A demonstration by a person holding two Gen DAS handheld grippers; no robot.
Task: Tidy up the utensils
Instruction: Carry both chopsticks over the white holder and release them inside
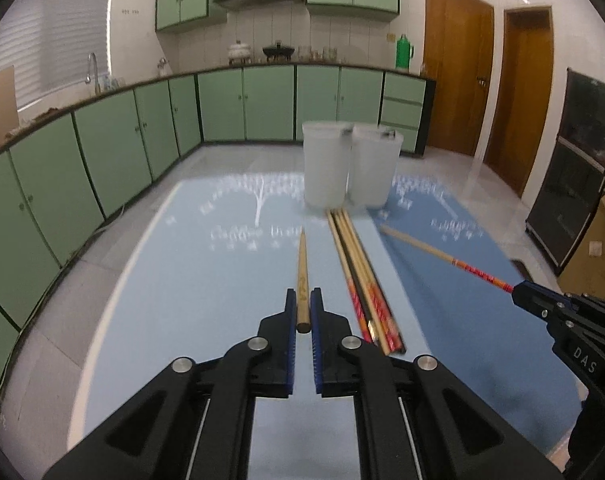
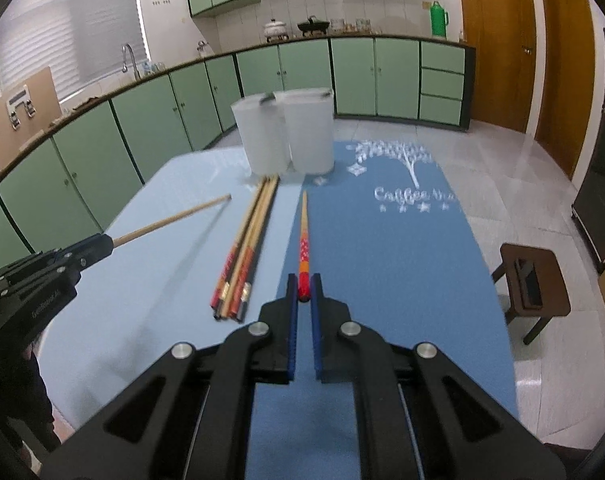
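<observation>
I count two white cups [image 1: 326, 164], side by side on my table. My two grippers each carry one chopstick: a plain wooden one [image 1: 302, 276] in my left gripper [image 1: 303, 308], a red-patterned one [image 2: 303, 248] in my right gripper [image 2: 303, 292]. A bundle of chopsticks [image 1: 362, 276] lies between them; I make out about five or six, the exact number unclear. Two placemats: one pale blue [image 1: 182, 300], one darker blue [image 2: 402, 272]. One wooden stool [image 2: 534, 284].
</observation>
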